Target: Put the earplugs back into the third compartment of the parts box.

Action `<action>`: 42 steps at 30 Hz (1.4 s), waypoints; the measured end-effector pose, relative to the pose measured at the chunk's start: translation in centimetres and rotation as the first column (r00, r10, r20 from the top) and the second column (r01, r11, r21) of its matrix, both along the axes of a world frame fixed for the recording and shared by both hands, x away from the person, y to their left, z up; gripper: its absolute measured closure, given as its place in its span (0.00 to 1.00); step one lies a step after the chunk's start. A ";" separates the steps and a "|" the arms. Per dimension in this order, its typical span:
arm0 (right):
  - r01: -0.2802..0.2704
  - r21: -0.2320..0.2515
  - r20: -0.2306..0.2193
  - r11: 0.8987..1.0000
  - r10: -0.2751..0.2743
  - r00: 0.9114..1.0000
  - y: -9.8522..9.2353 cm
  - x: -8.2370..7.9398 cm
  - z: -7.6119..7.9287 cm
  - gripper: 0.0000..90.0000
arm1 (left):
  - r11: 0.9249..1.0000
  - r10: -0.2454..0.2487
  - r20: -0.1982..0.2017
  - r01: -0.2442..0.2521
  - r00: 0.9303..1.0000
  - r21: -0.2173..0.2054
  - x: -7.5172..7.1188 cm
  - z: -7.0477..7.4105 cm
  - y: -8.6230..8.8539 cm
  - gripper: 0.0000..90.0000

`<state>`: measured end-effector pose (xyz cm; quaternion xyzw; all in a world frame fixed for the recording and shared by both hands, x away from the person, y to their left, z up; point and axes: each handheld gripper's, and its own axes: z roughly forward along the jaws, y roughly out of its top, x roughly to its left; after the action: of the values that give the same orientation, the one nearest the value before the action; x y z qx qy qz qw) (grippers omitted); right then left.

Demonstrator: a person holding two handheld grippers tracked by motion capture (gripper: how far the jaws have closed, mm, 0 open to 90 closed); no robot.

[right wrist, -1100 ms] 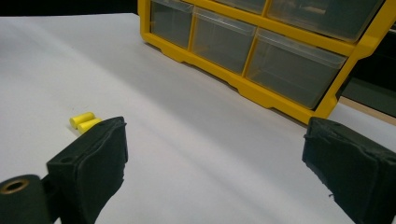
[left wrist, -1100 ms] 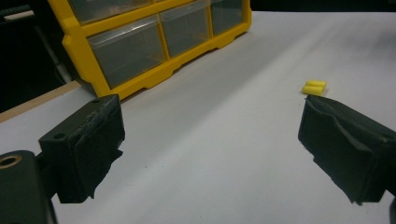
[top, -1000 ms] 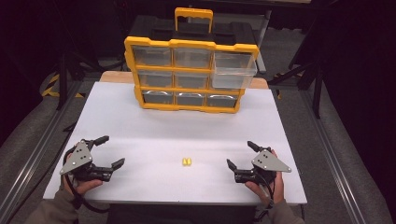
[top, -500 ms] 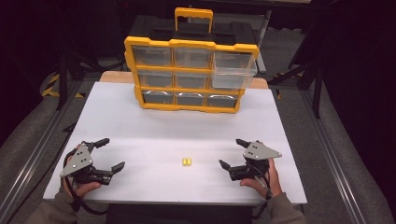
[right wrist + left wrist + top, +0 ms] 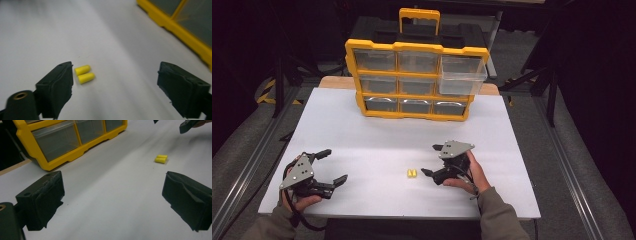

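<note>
Two yellow foam earplugs (image 5: 411,173) are lying side by side, touching, at lower centre of the high view on the white counter (image 5: 362,140). They are looking light, soft and squashy; pinching across both middles seems best. The right tongs (image 5: 430,160), empty, jaws just narrowing yet wide, are sitting just right of them. The left tongs (image 5: 330,165) are gaping empty at lower left. One yellow drawer organiser (image 5: 417,80) is standing at upper centre.

Earplugs (image 5: 411,173), yellow foam: two, side by side near the front edge of the surface (image 5: 362,145). Organiser (image 5: 416,80), yellow, with clear drawers: one, at the back edge; nine drawers in three rows of three. Claws: two, left claw (image 5: 326,166) and right claw (image 5: 432,160).
</note>
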<state>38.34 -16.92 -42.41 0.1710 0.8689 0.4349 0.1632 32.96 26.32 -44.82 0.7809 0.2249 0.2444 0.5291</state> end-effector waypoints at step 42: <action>-0.165 -0.062 -0.059 0.984 0.161 0.985 2.3 0.1 -1.2 0.78 | 1.000 -0.013 -0.021 0.013 1.000 0.001 0.5 -0.4 -0.1 0.06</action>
<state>38.44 -14.66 -43.58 0.1056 0.8980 0.4130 0.1091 33.44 26.17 -45.21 0.7852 0.2253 0.2329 0.5277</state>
